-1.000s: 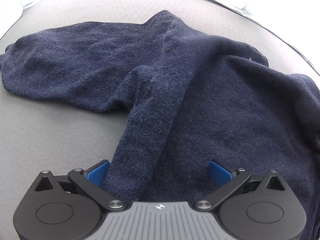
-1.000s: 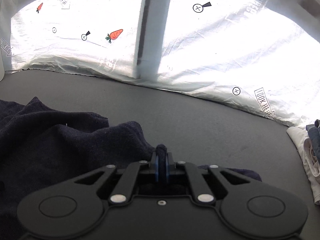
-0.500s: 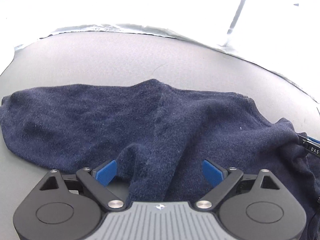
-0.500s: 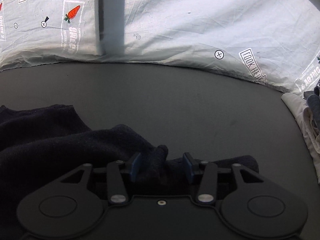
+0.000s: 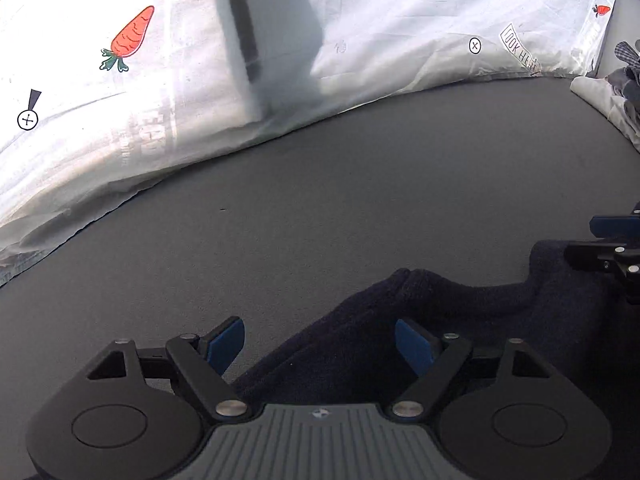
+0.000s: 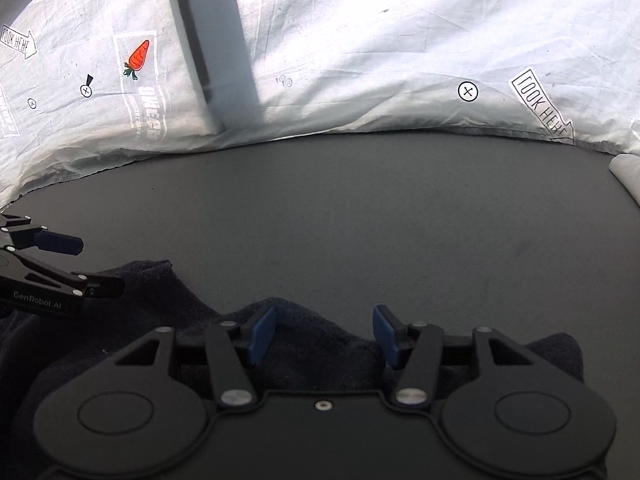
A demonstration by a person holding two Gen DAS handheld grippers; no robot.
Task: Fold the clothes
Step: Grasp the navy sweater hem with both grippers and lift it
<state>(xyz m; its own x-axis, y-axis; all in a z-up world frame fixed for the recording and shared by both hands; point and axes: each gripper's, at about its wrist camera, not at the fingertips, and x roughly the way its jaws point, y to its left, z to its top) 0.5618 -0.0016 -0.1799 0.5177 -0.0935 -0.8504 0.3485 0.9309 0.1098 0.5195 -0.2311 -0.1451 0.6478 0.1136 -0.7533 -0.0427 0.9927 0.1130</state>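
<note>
**Garment edge lies directly under both tongs, running left to right**

Left tongs (image 5: 319, 343): jaws apart and closing. The dark blue garment (image 5: 460, 320) reaches in between the pads from the right; its fold edge sits nearer the right pad, and the left pad hangs over bare surface (image 5: 320, 208). No pad appears to press the cloth.

Right tongs (image 6: 324, 332): jaws apart and opening. A hump of the garment lies between the pads, seemingly released.

The garment's far edge runs across both views, so its long axis lies side to side, with both tongs along that edge. The left tongs stand at the garment's left end; the right tongs sit further right. Judged from this, either hand can reach the edge without travel.

Beyond the garment the surface is bare up to a white printed sheet (image 6: 360, 60). A pile of other clothes (image 5: 616, 92) lies at the far right, well apart. Nothing blocks the edge.
</note>
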